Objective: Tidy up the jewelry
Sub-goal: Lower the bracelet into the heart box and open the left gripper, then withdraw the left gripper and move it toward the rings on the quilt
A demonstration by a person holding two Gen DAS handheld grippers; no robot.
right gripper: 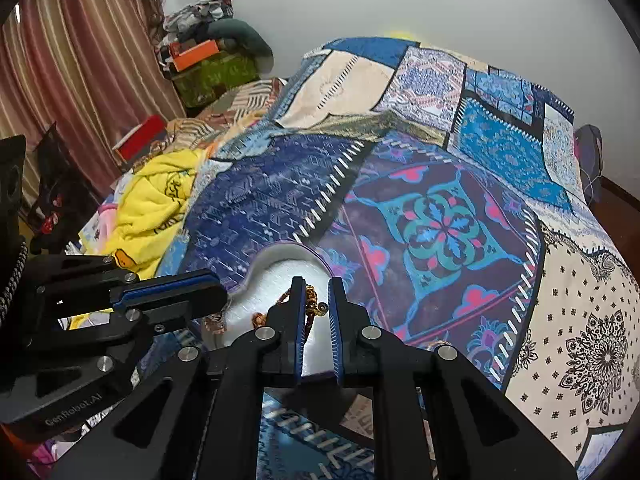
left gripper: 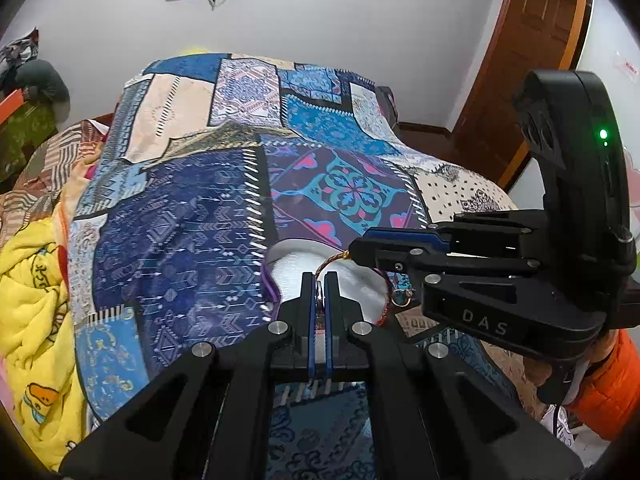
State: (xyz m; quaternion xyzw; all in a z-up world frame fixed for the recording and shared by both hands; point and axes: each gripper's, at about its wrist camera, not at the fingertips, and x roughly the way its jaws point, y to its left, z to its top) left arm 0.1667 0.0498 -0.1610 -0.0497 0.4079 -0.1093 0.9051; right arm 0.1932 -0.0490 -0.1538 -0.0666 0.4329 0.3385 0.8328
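Fingers on the left gripper [left gripper: 320, 294] are pinching nearly together on something small and shiny over the white tray [left gripper: 292, 270], can't tell what. Right gripper [right gripper: 316, 300] fingers are sitting apart, straddling the cord bracelet [right gripper: 310, 300], whose gold beads are lying between them, closer to the left finger. The tray's resting on the bed [left gripper: 180, 208] at the near edge. Risk I'm seeing: soft quilt, light tray, two grippers crowding it, so a tug on the cord is probably dragging or tipping everything.
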